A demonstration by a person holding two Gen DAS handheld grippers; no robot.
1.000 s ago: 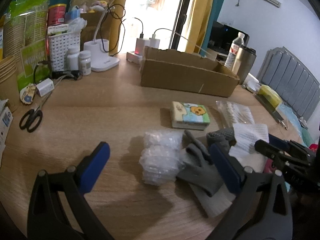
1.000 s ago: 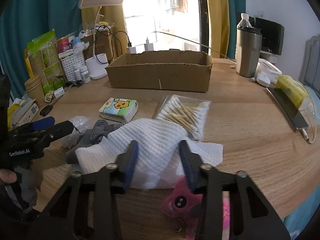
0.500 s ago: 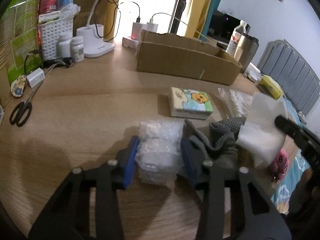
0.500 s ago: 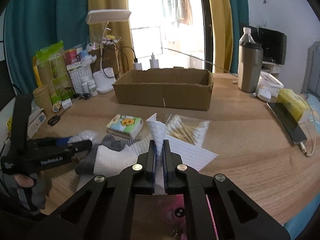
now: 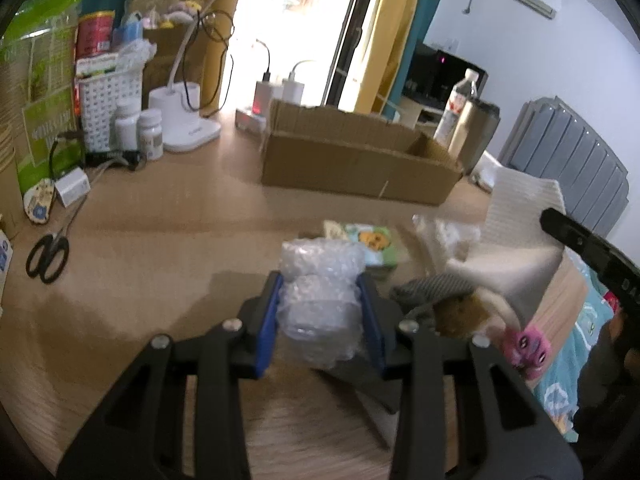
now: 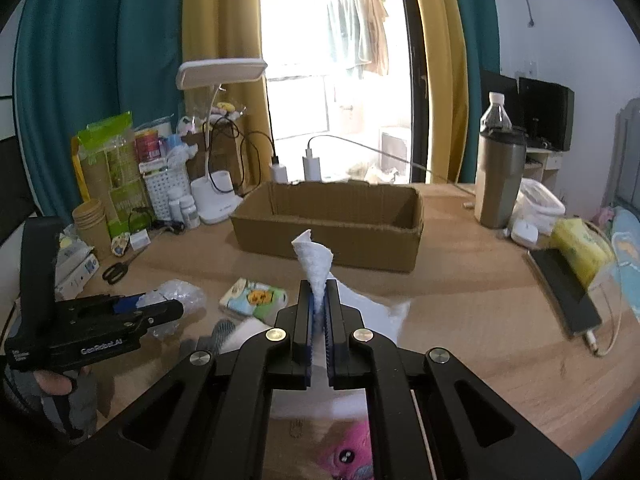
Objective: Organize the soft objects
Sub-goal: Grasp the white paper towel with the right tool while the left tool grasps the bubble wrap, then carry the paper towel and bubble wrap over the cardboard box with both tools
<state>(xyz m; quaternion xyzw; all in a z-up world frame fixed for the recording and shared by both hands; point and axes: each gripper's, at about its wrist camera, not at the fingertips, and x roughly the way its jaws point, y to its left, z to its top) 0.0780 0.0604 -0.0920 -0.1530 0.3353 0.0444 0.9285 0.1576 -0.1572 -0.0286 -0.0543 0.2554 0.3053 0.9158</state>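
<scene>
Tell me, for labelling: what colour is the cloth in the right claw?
White cloth; right wrist view shows it best.

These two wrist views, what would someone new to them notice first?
Both grippers are full: the left gripper is shut on a bubble wrap wad above the table, and the right gripper pinches a white cloth pulled up into a peak. Behind them the open cardboard box sits mid-table.

Left gripper (image 5: 320, 312) clamps clear bubble wrap (image 5: 320, 300) above wooden table (image 5: 160, 240) | cardboard box (image 5: 356, 164) behind | white cloth (image 5: 520, 240) lifted at right
</scene>
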